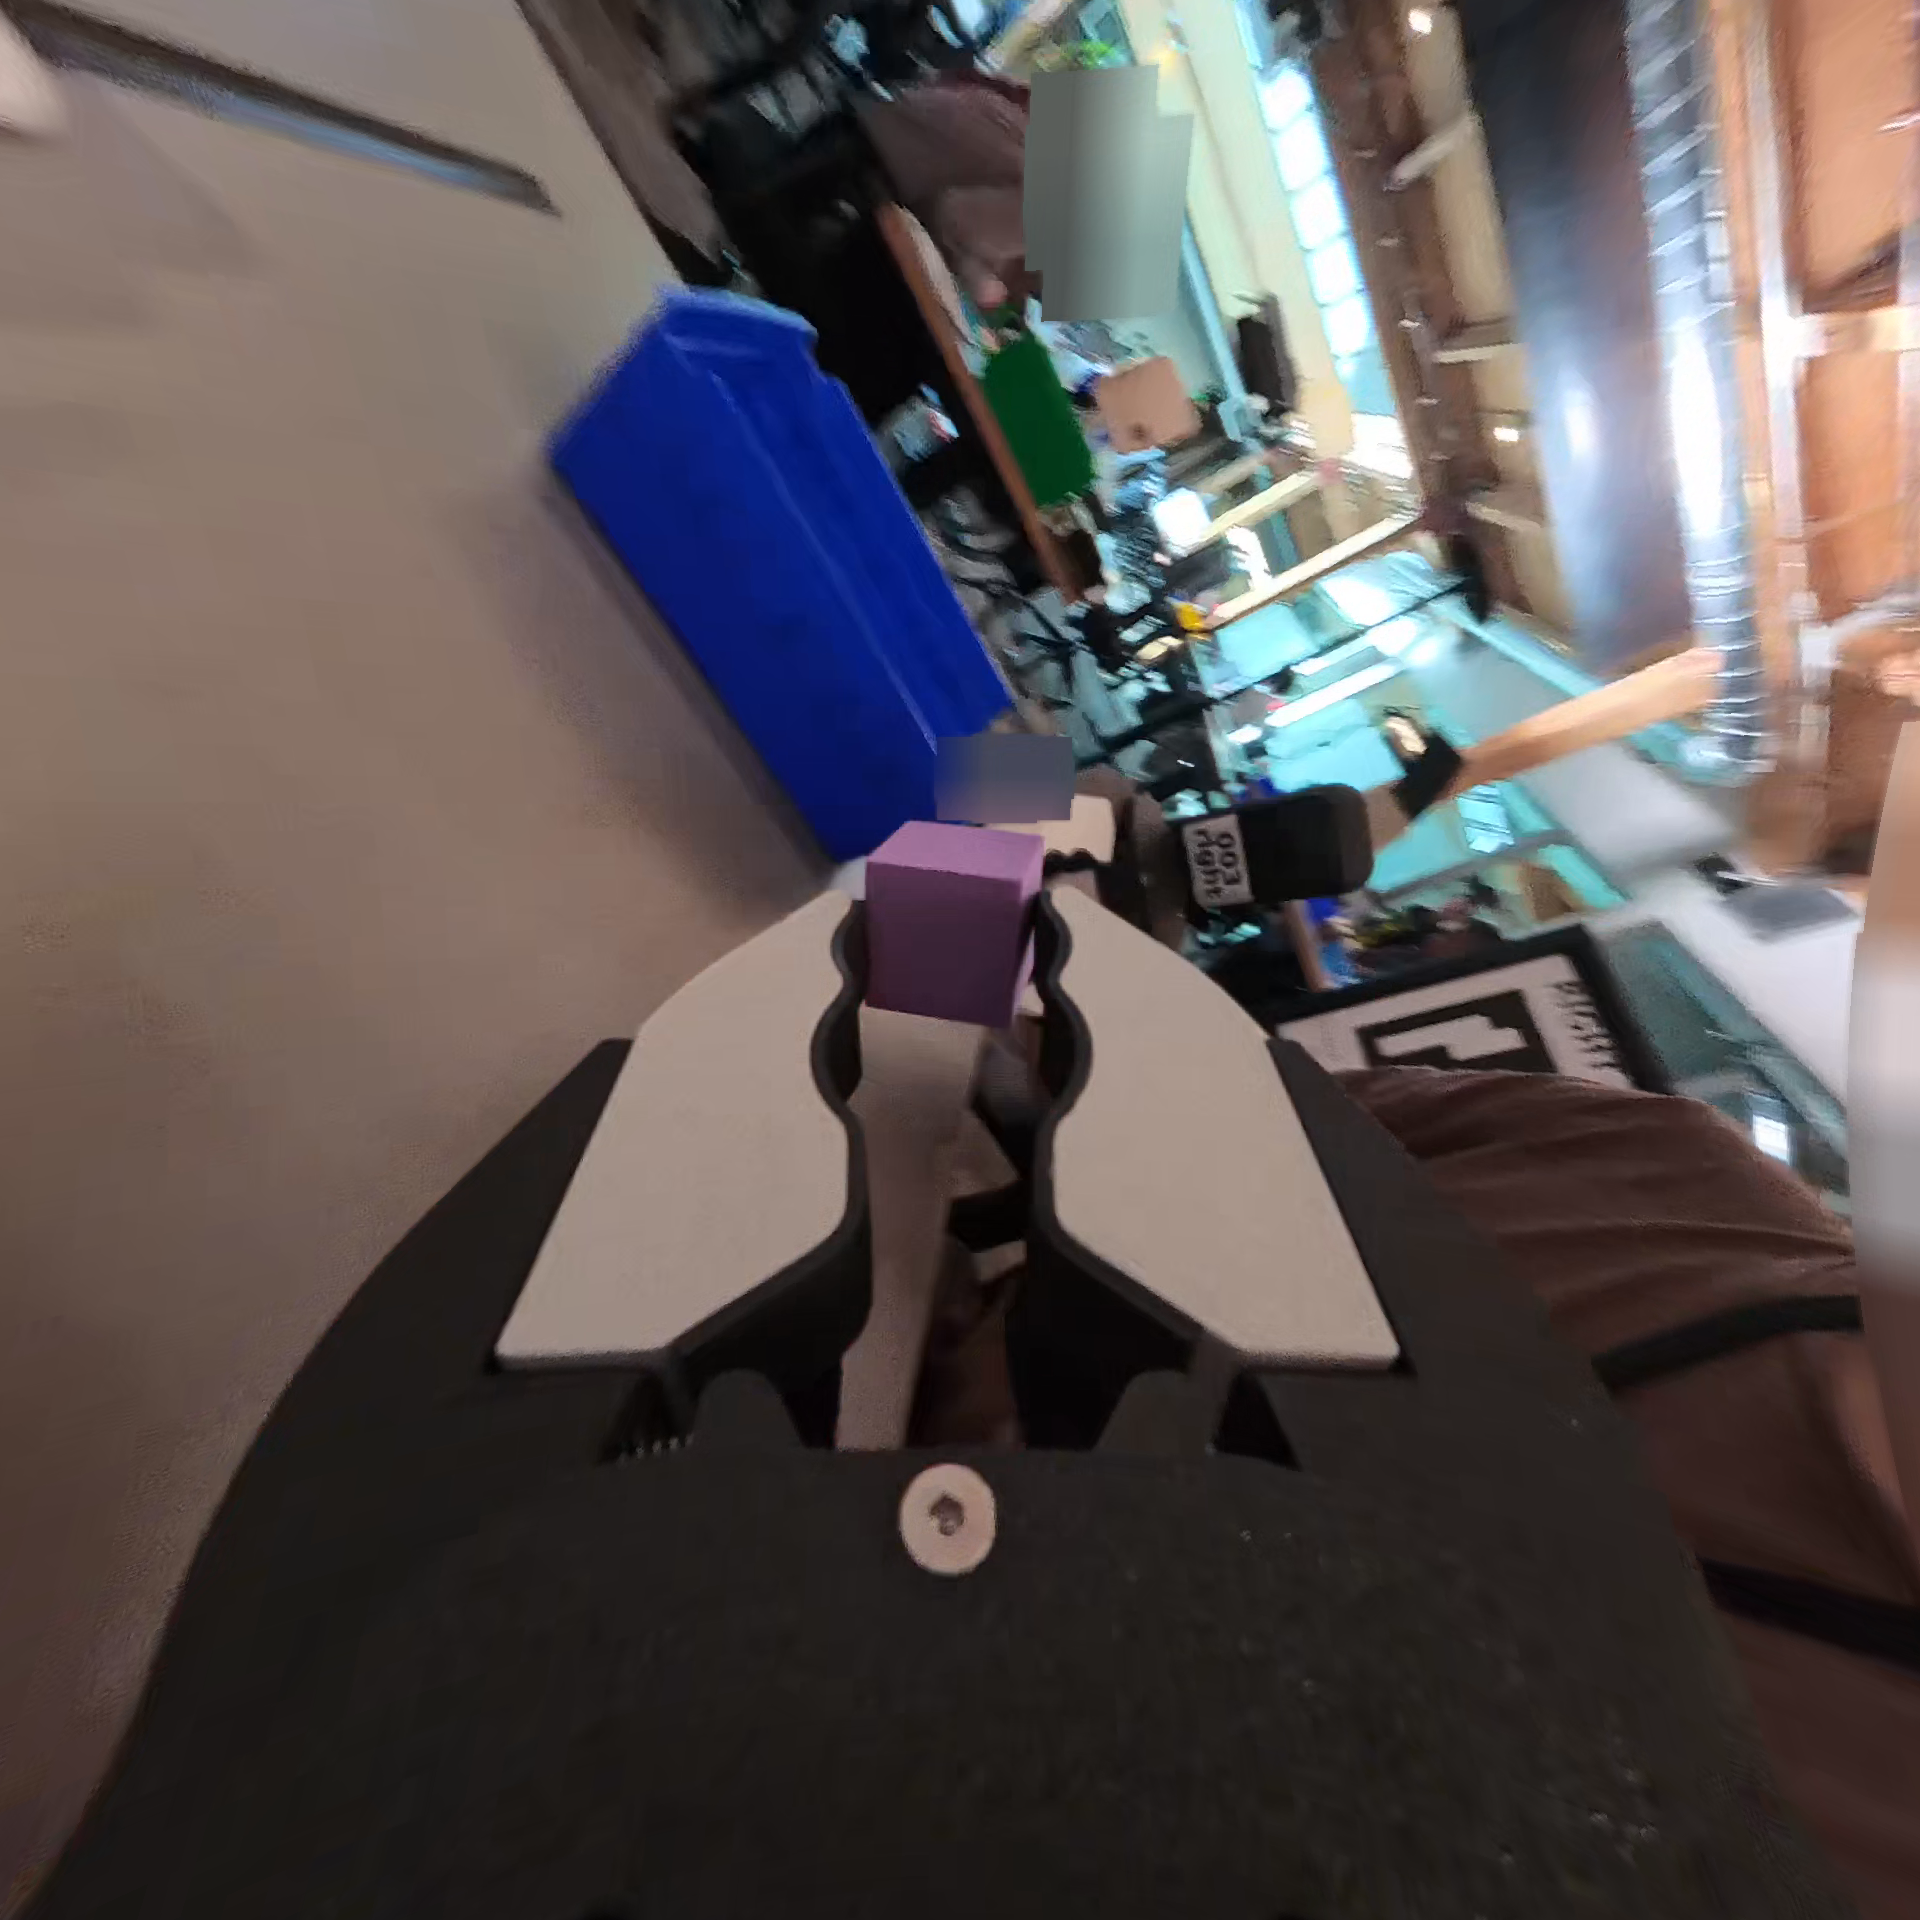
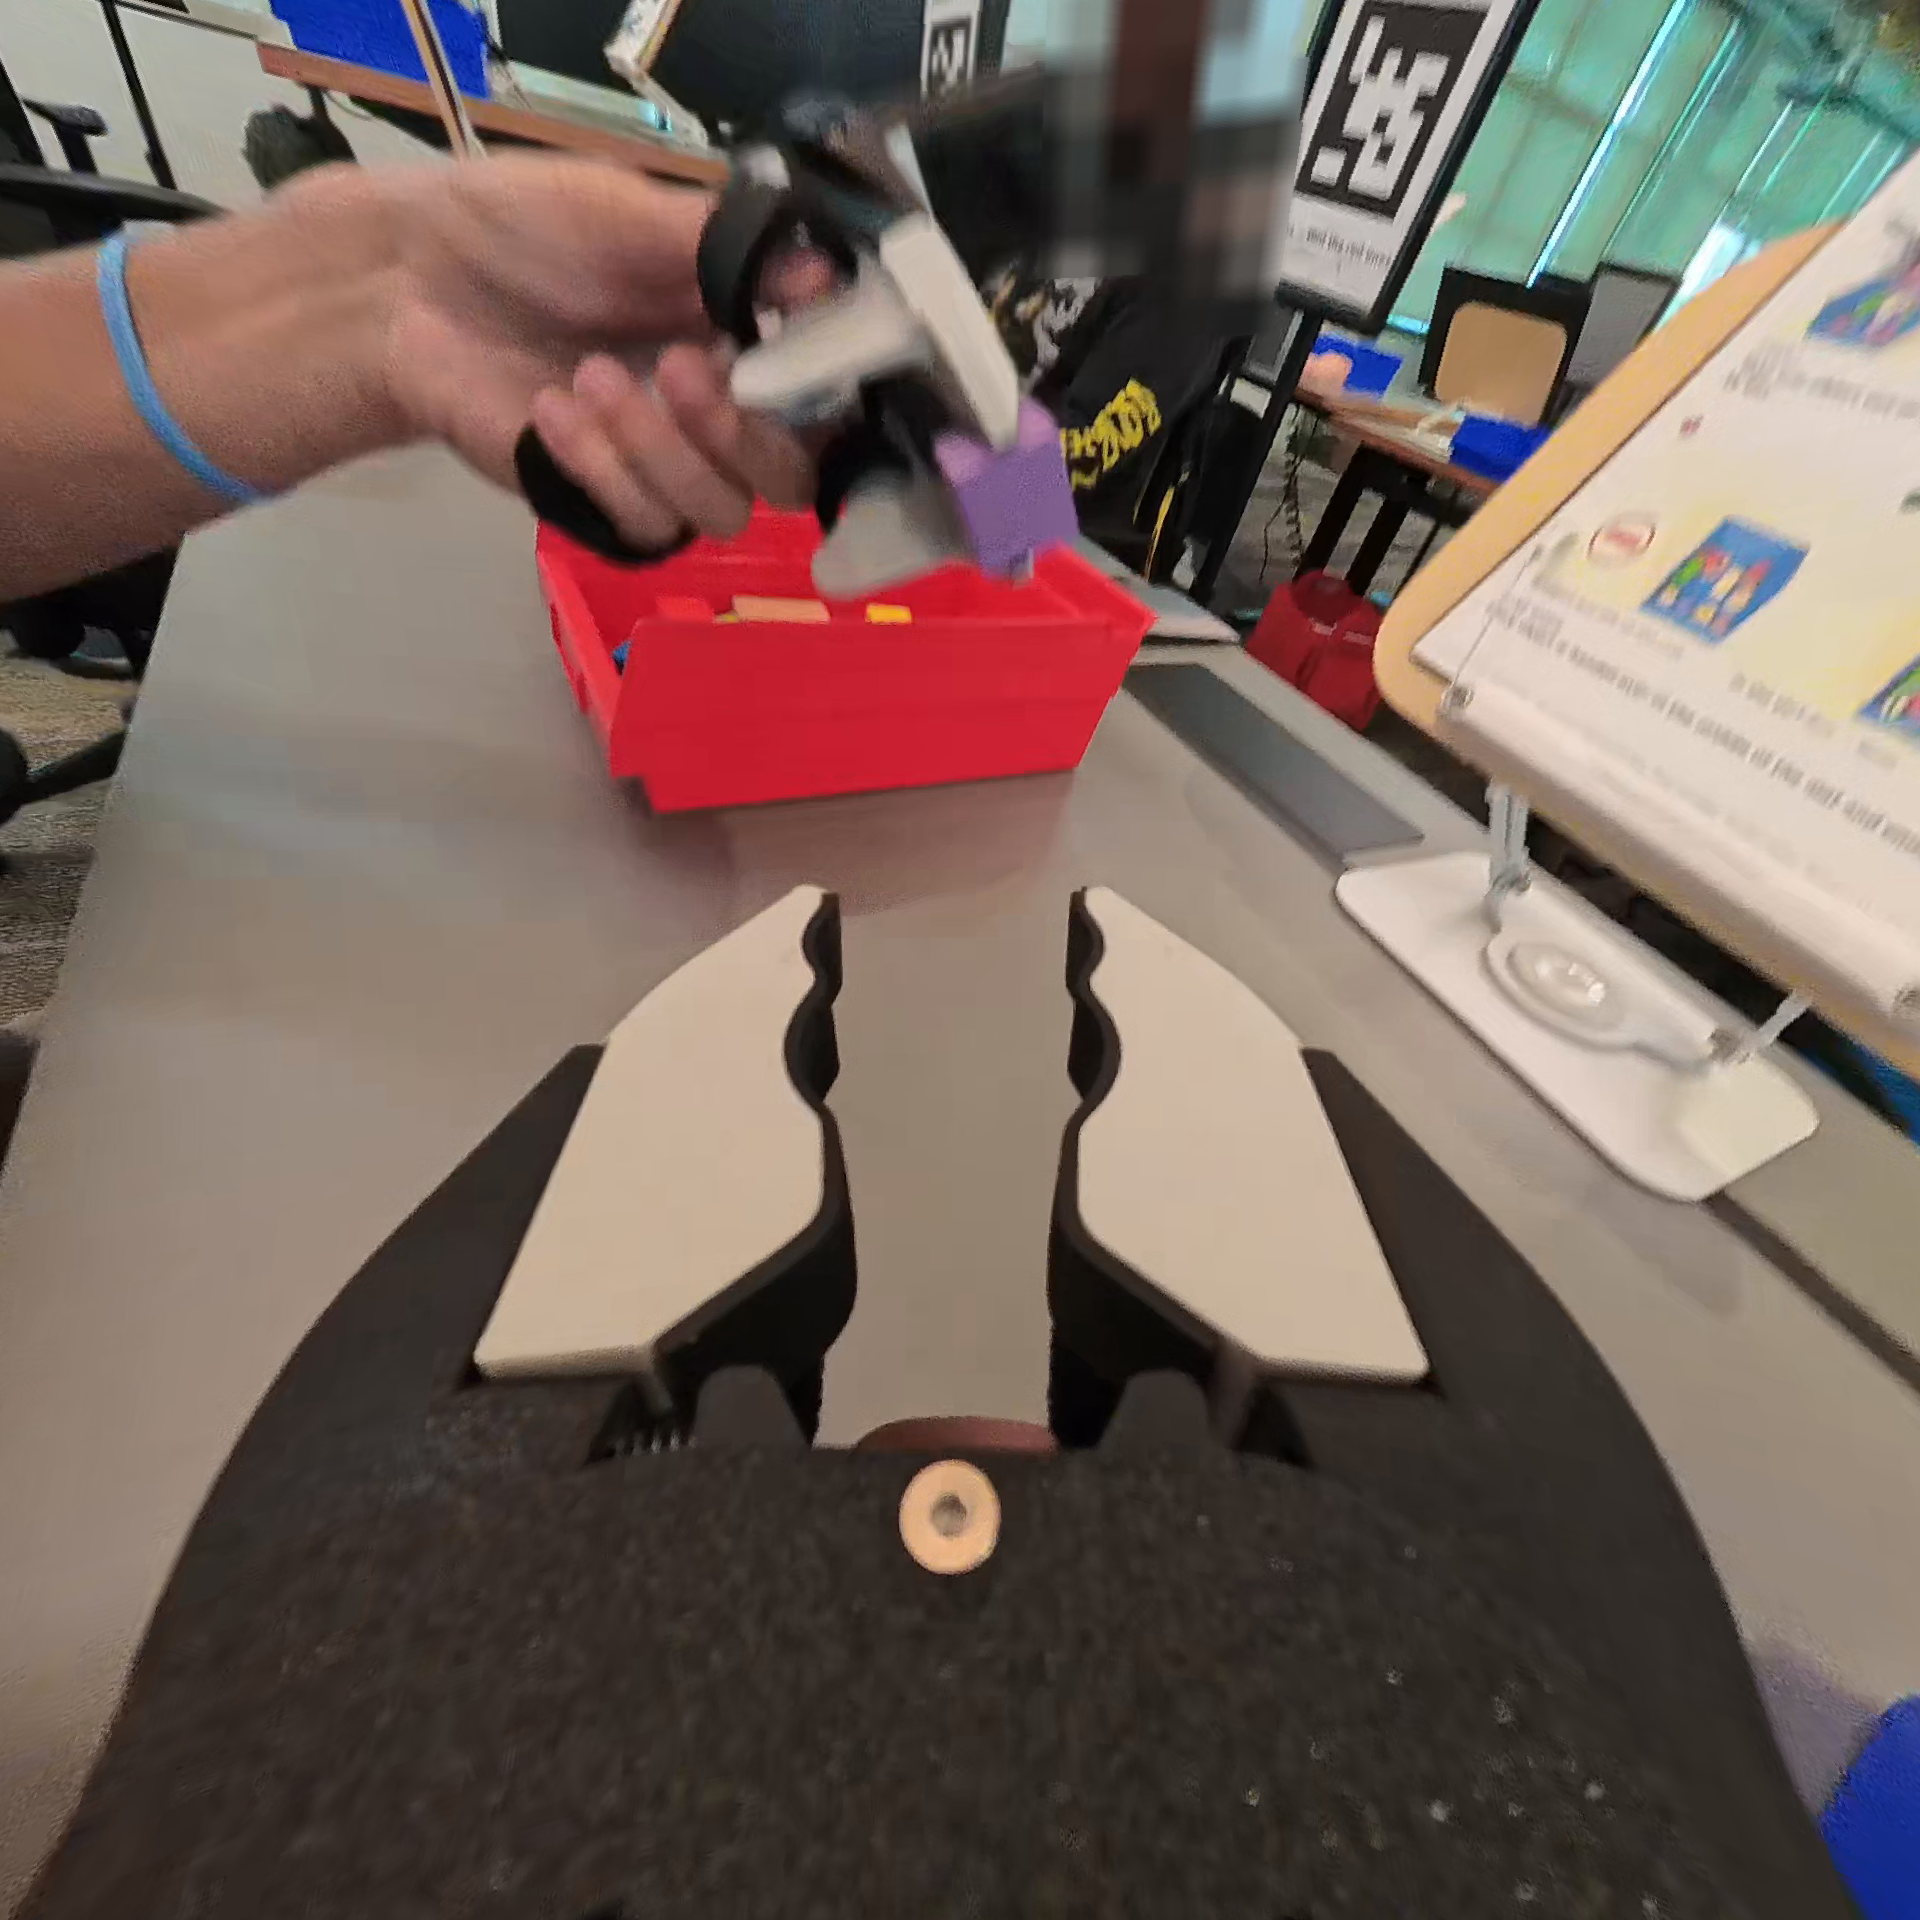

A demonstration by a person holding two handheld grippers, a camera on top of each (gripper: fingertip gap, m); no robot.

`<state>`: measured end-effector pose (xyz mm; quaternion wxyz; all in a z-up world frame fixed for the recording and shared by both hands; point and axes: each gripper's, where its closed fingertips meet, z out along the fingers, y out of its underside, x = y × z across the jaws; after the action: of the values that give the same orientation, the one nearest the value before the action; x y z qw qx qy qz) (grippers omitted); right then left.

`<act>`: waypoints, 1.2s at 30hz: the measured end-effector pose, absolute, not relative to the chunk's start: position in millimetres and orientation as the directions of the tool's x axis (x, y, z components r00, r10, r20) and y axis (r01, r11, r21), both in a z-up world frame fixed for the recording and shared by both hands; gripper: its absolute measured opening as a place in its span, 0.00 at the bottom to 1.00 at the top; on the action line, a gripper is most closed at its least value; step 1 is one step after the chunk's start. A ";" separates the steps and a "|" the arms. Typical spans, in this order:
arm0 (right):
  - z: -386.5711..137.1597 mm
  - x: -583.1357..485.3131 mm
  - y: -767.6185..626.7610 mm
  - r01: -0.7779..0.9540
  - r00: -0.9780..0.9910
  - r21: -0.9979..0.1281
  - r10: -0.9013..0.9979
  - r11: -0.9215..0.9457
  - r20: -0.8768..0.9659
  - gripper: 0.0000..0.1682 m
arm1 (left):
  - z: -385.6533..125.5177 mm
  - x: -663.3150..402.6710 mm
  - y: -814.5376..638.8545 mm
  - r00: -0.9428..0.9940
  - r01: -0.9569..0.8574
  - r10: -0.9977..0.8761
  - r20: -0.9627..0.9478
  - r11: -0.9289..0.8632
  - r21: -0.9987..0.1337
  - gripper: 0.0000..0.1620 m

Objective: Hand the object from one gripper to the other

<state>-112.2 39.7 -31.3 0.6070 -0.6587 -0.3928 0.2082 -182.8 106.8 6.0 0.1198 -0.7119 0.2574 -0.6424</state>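
In my left wrist view, the gray table [image 1: 260, 727] is filling the left side of the frame, and a blue bin [image 1: 758, 592] is sitting on it near the middle. Just below the bin, my left gripper [image 1: 951, 935] is pinching a purple block [image 1: 951, 935] between its tips, so the block is sitting a little above the middle of the frame. Right of the block, my right gripper [image 1: 1278, 842] is showing small and dark, close to the block but not touching it. A brown sleeve [image 1: 1621, 1299] is lying along the lower right of the frame. In my right wrist view, my left hand [image 2: 468, 343] is reaching in from the upper left, wearing a blue band [image 2: 156, 384] on the wrist. To the right of the hand, near the top middle, my left gripper [image 2: 977, 488] is looking blurry and is holding the purple block [image 2: 1008, 488] up in the air. Under it, a red bin [image 2: 852, 696] is sitting on the gray table [image 2: 312, 883], with some little colored blocks [image 2: 779, 608] inside. Lower in the middle of the frame, my right gripper [image 2: 951, 914] is spread apart with nothing between its fingers. At the right edge, a white stand [image 2: 1579, 1029] is holding up a board with pictures [image 2: 1704, 603].
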 end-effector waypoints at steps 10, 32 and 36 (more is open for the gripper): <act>-1.4 -118.5 60.4 0.255 0.588 -0.959 0.766 0.127 0.258 0.22 | -2.3 -104.0 52.4 -0.162 -0.322 -0.287 0.944 -0.889 -0.326 0.19; 9.8 110.8 108.4 0.315 0.884 -0.923 0.422 -0.220 0.201 0.17 | -86.2 -192.1 25.6 0.134 -0.142 -0.727 0.673 -0.686 -0.713 0.28; -76.2 173.6 145.6 0.394 0.901 -0.738 0.390 -0.547 0.192 0.17 | -111.4 -214.4 21.1 0.268 -0.150 -0.782 0.563 -0.611 -0.777 0.27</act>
<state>173.6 145.6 -76.2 0.4206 -0.8795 -0.2228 -0.0028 -214.4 21.1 -111.4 0.3066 -0.7349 0.3170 -0.5151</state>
